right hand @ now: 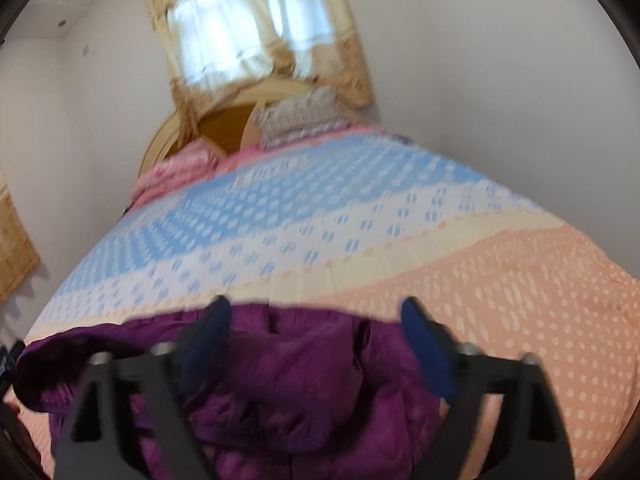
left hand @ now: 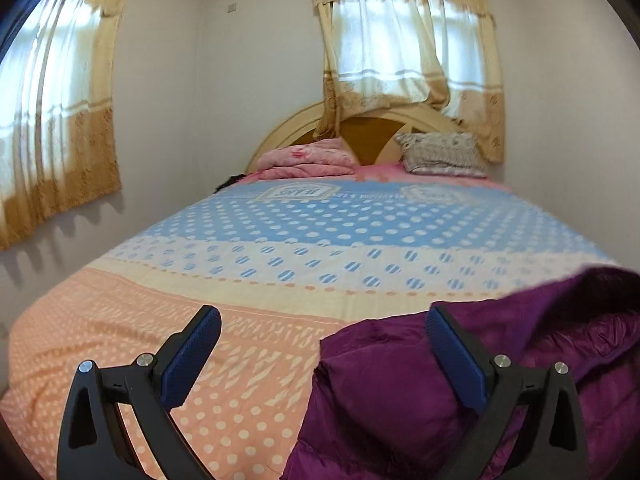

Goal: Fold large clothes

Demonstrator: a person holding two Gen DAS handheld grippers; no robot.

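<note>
Both tongs spread, pinching nothing: left gripper (left hand: 323, 322) beside quilted purple jacket (left hand: 440, 380); right gripper (right hand: 316, 316), blurred, over it.

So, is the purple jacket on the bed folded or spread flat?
Bunched, not neatly folded or flat: the purple jacket lies in a rumpled heap with loose edges on the bedspread.

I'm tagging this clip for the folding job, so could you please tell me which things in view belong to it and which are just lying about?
Part of the job:
- purple padded jacket
- left gripper, jaws open
- right gripper, jaws open
- bedspread, the folding surface

Just lying about:
- pink folded blanket
- patterned pillow
- headboard
- curtains
</note>
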